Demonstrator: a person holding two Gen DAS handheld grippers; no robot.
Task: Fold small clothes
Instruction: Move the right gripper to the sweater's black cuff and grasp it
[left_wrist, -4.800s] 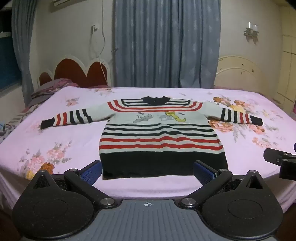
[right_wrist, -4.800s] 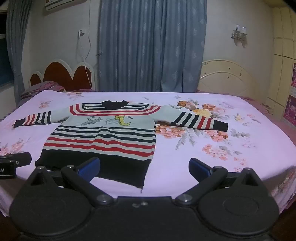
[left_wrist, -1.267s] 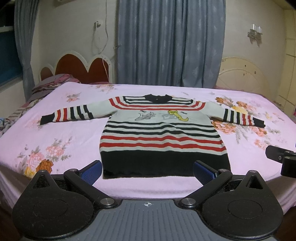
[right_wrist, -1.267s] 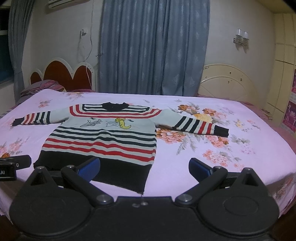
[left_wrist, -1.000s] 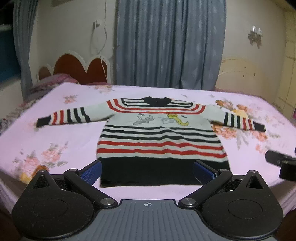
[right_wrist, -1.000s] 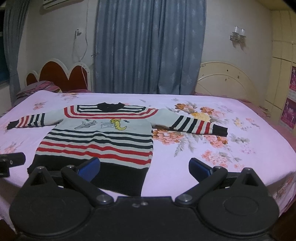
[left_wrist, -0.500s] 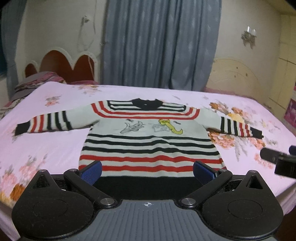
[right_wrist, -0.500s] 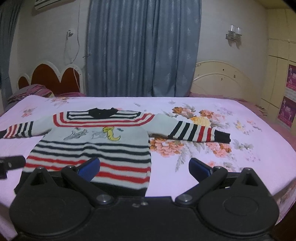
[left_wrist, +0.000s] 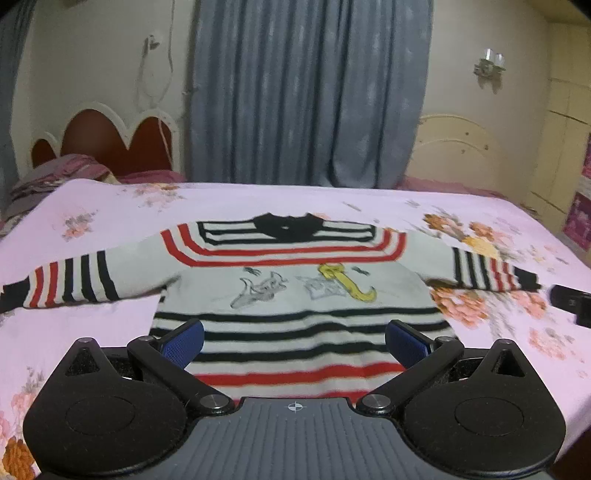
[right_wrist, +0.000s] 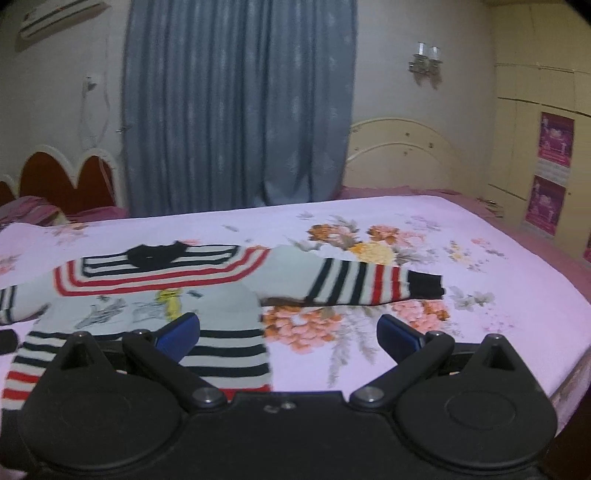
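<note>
A small striped sweater in white, red and black lies flat and face up on the bed, both sleeves spread out. My left gripper is open and empty above the sweater's lower body. My right gripper is open and empty over the sweater's right edge, just below its right sleeve. In the left wrist view the right gripper's tip shows beside the right cuff. The sweater's hem is hidden behind the grippers.
The bed has a pink floral sheet. A scalloped red headboard and pillows stand at the left, a blue curtain behind, a cream bed frame and wardrobe at the right.
Both grippers have moved forward over the bed and now hang above the sweater's lower part. The sweater has not moved. Both stay open.
</note>
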